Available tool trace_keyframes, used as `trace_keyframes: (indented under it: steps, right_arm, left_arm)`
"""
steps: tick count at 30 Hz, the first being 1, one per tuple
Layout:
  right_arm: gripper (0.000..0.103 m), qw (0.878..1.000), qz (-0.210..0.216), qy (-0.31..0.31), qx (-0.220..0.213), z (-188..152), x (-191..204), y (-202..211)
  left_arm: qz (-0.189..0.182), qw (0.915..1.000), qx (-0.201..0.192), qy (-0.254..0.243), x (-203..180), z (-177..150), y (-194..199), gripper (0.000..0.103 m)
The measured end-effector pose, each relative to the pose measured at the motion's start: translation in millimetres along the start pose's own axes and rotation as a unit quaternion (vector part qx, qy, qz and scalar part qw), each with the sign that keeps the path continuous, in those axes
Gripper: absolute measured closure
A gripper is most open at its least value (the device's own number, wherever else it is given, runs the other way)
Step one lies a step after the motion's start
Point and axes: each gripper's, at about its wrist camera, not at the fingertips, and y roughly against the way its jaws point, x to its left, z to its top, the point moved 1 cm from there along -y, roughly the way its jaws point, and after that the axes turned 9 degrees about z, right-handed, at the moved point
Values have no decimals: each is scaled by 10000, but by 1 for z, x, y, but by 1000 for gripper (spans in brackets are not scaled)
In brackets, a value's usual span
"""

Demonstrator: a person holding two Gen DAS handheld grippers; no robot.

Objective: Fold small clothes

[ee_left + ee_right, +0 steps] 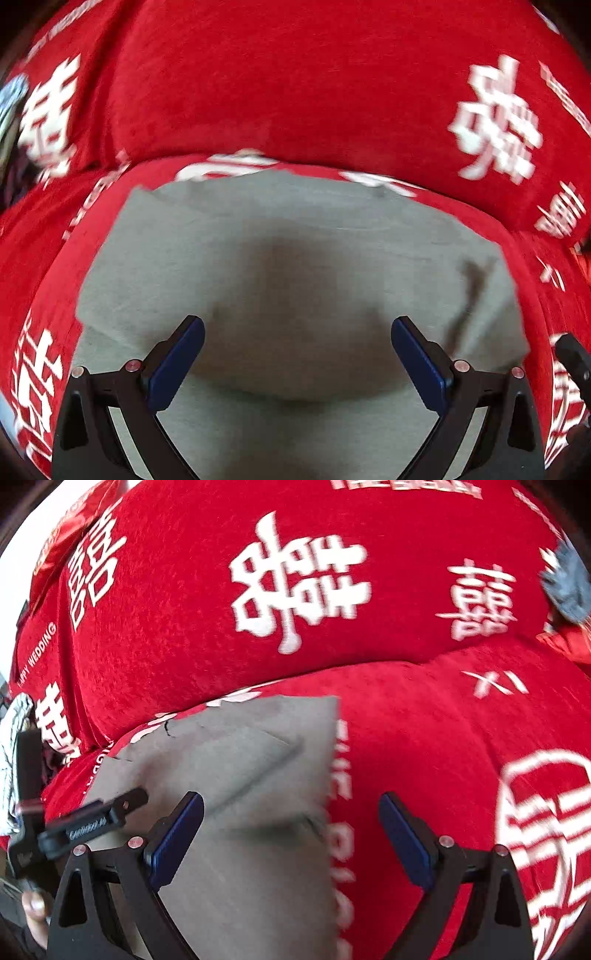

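A grey garment point(295, 266) lies flat on a red cover with white characters. In the left wrist view my left gripper point(297, 328) hangs above its middle, open, with nothing between the blue pads. The right wrist view shows the same grey garment point(240, 760) with a diagonal fold crease and a straight right edge. My right gripper point(291, 805) is open over that edge, left pad above the cloth, right pad above the red cover. The left gripper's black body point(92, 823) shows at the left of that view, a thumb below it.
The red cover point(424, 738) spreads over a seat and a raised back cushion point(295, 81) behind the garment. A grey-blue fluffy item point(567, 583) sits at the far right, and patterned fabric point(14, 738) at the left edge.
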Motion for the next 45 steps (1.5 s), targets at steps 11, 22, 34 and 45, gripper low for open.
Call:
trace_keyframes:
  steps: [11, 22, 34, 45]
  right_arm:
    - [7, 9840, -1644, 263, 641, -18, -12, -33]
    - [7, 9905, -1188, 619, 326, 23, 29, -31]
    - [7, 9654, -2420, 704, 667, -22, -11, -30]
    - [7, 9939, -650, 883, 142, -9, 66, -33]
  left_arm:
    - [29, 9991, -18, -420, 14, -26, -13, 2]
    - [-41, 9990, -81, -448, 9, -19, -5, 2]
    - [-100, 9979, -157, -620, 24, -36, -2, 2]
    - [177, 9986, -336, -380, 34, -1, 6, 2]
